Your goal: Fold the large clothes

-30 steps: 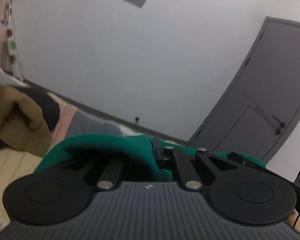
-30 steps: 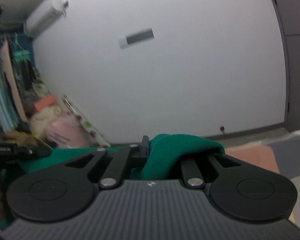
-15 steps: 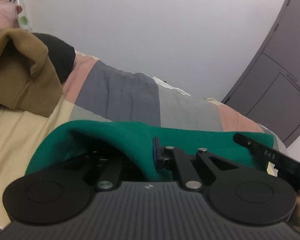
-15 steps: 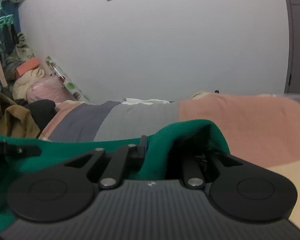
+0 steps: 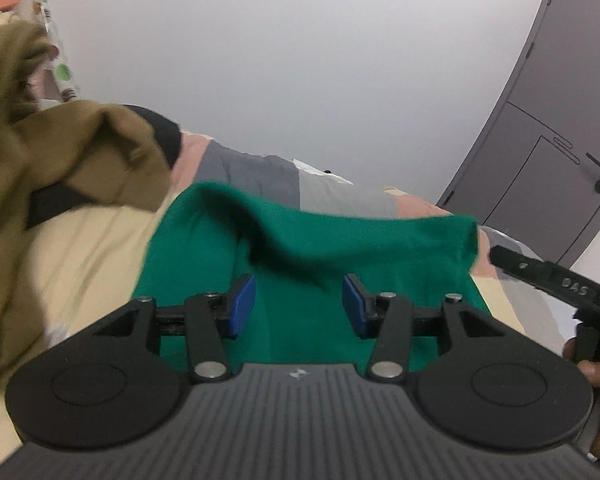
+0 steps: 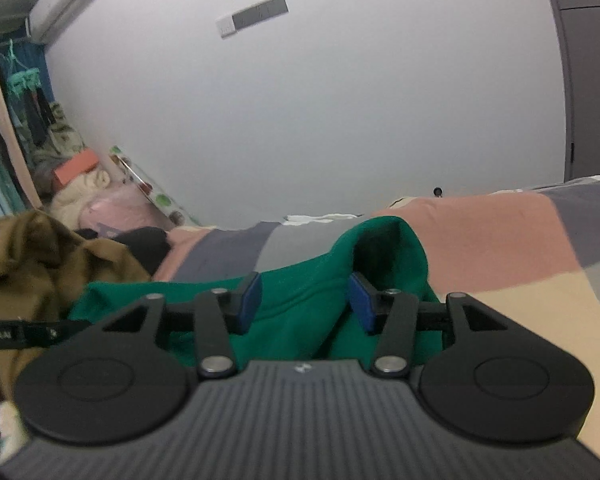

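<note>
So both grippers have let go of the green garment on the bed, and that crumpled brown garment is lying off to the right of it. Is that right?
One thing is off: the brown garment lies left of the green garment, not right, as both wrist views show. The rest holds: the left gripper and right gripper have just been opening, pads clear of the cloth between them.

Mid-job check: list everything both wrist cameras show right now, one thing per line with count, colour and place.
green garment: one, green, on the bed ahead of both tongs, far edge humped up
brown garment: one, olive-brown, heaped at the left of the bed
black garment: one, black, behind the brown heap
bedspread: one, pink, grey and cream patches, under all the clothes
door: one, grey, at right in the left wrist view
air conditioner: one, white, high on the wall, left
wall plate: one, grey and white, on the white wall
left tongs: blue pads apart, just opened, green cloth between, not pinched
right tongs: blue pads apart, just opened, green cloth between, not pinched
hand: fingers at the right edge, left wrist view
</note>
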Motion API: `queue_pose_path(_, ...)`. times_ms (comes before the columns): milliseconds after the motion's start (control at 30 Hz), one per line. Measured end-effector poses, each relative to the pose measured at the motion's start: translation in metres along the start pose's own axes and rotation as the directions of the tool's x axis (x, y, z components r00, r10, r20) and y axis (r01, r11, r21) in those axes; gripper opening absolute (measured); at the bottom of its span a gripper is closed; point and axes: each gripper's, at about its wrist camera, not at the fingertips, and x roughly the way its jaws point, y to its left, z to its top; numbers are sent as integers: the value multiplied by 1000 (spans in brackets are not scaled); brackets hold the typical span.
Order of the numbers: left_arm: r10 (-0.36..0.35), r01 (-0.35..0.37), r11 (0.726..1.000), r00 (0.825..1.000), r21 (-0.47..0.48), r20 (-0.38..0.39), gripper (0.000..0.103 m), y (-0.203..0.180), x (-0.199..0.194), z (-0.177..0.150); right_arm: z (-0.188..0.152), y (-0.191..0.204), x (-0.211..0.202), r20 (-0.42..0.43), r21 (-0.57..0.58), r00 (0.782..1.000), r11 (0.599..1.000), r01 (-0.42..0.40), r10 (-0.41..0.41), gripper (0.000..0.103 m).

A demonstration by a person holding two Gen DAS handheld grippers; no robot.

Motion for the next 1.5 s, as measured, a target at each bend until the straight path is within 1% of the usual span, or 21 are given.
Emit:
queue_pose_path(100,27,-27,1000,1000,-10,1,54,-2,-47,-26,-12,14,-44,4,-11,1000,1000,1,-1,51)
queue_pose_path(200,37,-38,999,999,-31,-21,54,0,-84,-59,-36,26,-90,-34,-3,999,1000,-6,5,51)
queue_pose_path(367,62,-68,995,994,-71,-87,54,1,-130,-116,-89,49,-153,-112,-22,994,1000,-16,13,51)
queue_pose_path(467,72,-79,994,992,-71,-99,54,0,-148,-148,-120,59,-180,-160,-31,987,999,-28,22,51)
queue_pose_path(533,73,-81,994,992,-80,-103,54,1,-153,-164,-137,66,-196,-201,-60,979,998,-32,20,58)
queue_pose_path(600,90,-97,992,992,-83,-86,54,3,-162,-180,-153,73,-208,-219,-79,975,996,-46,28,78)
queue_pose_path(633,104,-110,991,992,-79,-78,54,4,-165,-185,-161,76,-214,-230,-83,972,995,-61,40,82)
queue_pose_path(733,134,-138,988,990,-69,-50,54,9,-178,-190,-180,86,-218,-301,-104,952,990,-99,63,82)
queue_pose_path(800,168,-170,982,985,-88,-31,57,17,-187,-189,-189,96,-217,-323,-141,945,984,-109,58,82)
queue_pose_path(867,222,-222,970,975,-103,-12,65,25,-192,-185,-201,107,-215,-348,-194,937,975,-109,35,82)
queue_pose_path(933,289,-287,952,957,-110,5,67,35,-195,-182,-215,115,-213,-373,-253,928,961,-107,5,82)
queue_pose_path(1100,437,-435,892,899,-119,-15,68,59,-192,-183,-236,126,-203,-375,-397,923,915,-72,-90,82)
queue_pose_path(1133,450,-450,886,893,-113,-31,68,63,-188,-183,-237,126,-201,-379,-409,920,910,-68,-102,81)
queue_pose_path(1167,450,-454,884,891,-108,-57,68,68,-184,-184,-239,125,-200,-381,-416,918,908,-61,-113,77)
queue_pose_path(1233,429,-439,893,897,-100,-106,68,73,-176,-187,-238,124,-202,-377,-416,918,908,-49,-123,66)
queue_pose_path(1267,424,-435,896,898,-89,-117,68,73,-174,-188,-236,122,-203,-373,-412,920,910,-45,-123,52)
queue_pose_path(1300,420,-430,900,899,-72,-123,68,72,-172,-189,-232,121,-207,-367,-397,923,917,-39,-120,34)
queue_pose_path(1333,422,-431,900,898,-58,-126,68,71,-170,-190,-228,119,-210,-360,-378,925,925,-29,-118,27)
queue_pose_path(1367,428,-436,899,895,-46,-128,68,71,-169,-190,-224,116,-214,-352,-362,928,932,-16,-120,14)
queue_pose_path(1400,430,-438,898,894,-44,-130,68,72,-168,-190,-220,114,-218,-339,-350,933,937,-4,-123,9)
queue_pose_path(1500,431,-441,896,892,-57,-135,68,78,-164,-191,-206,103,-229,-296,-309,948,951,25,-121,7)
